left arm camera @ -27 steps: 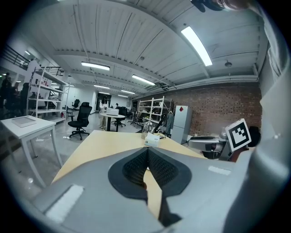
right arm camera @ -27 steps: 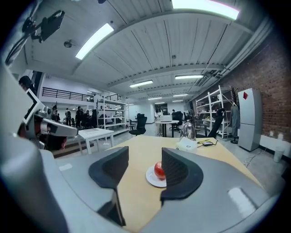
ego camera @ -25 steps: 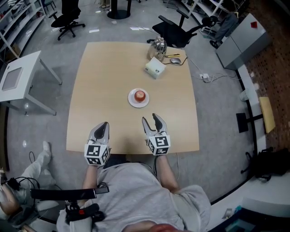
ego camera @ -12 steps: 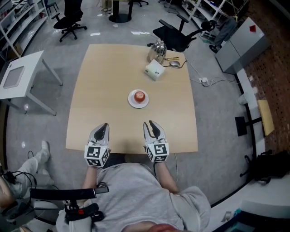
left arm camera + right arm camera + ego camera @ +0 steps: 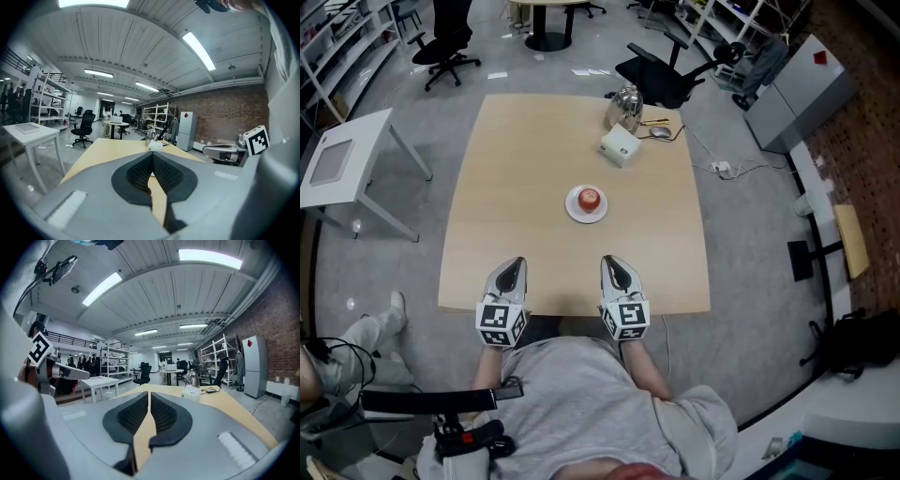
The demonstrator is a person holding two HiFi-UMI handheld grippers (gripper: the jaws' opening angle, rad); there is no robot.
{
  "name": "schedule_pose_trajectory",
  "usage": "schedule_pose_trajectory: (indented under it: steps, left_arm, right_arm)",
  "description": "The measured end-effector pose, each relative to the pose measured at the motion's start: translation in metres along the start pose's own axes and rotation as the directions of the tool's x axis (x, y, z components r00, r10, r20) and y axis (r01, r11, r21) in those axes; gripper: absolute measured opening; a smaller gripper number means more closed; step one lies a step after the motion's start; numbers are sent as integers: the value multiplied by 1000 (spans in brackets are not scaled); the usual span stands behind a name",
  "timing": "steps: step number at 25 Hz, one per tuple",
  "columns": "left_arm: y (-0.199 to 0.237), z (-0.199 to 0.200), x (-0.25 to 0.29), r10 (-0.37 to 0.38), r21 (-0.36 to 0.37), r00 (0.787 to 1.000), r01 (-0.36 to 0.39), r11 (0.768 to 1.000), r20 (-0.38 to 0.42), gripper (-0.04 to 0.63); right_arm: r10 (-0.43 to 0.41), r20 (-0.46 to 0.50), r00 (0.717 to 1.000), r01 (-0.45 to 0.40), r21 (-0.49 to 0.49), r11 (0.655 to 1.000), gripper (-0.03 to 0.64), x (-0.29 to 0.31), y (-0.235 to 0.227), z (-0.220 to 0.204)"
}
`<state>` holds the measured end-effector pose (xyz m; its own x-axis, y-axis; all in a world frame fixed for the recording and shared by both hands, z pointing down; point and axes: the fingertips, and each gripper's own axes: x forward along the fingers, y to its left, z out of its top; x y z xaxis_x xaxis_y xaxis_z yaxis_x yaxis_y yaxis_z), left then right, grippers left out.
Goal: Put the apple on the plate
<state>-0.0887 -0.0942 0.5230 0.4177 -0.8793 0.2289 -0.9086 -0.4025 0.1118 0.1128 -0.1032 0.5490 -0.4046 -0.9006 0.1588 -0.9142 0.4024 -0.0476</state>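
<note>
A red apple (image 5: 591, 198) sits on a small white plate (image 5: 575, 212) in the middle of the light wooden table (image 5: 516, 169). My two grippers hover over the table's near edge, well short of the plate. The left gripper (image 5: 509, 271) is shut, its dark pads (image 5: 140, 173) meeting at the tips with nothing between them. To its right, the right gripper (image 5: 615, 266) has just been closing and now stands shut on nothing; its pads (image 5: 161, 416) touch at the front. Neither gripper view shows the apple, which the jaws hide.
A glass kettle (image 5: 625, 103), a white box (image 5: 620, 143) and a mouse (image 5: 662, 130) stand at the table's far right corner. A black office chair (image 5: 666, 66) is behind it. A white side table (image 5: 342, 164) stands to the left.
The right gripper's jaws went from spread to shut and it drew back a little toward the person. The left gripper also edged back slightly. Apple and plate have not moved.
</note>
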Motion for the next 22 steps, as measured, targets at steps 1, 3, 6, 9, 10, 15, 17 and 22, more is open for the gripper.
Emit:
schedule_pose_trajectory:
  steps: [1,3,6,9,10,15,17,22]
  left_arm:
    - [0,0,0,0,1,1000,0,1000,0,20]
    - [-1,0,-1,-1,3,1000,1,1000,1,20]
    - [-1,-1,-1,-4,5,1000,4,1000,3,20]
    - [-2,3,0,-3,9,1000,3,1000,3,20]
    - [-1,4,0,-2,10,1000,2,1000,3,20]
    - [1,3,-1,2,11,1000,-2,1000,0,20]
    - [1,3,-1,3,12,1000,-3,1000,1,20]
    - [0,2,-2,2,15,1000,-2,1000,3,20]
  right_arm:
    - [0,1,1000,0,3,1000,21,-1,0,0]
    - [-2,5,1000,2,7,1000,6,-2,2,0]
    - [1,7,1000,-1,13,1000,6,-3,3,-2]
    - [8,1,1000,-8,14,1000,6,0,3,0]
    - [11,-3,1000,-11,15,1000,6,1,3,0]
    - [16,-13,1000,-15,22,1000,5,2,4,-4]
    - [18,-12,1000,-18,20,1000,6,2,5,-4]
    - [26,-9,1000,-26,19,999,6,2,8,-5]
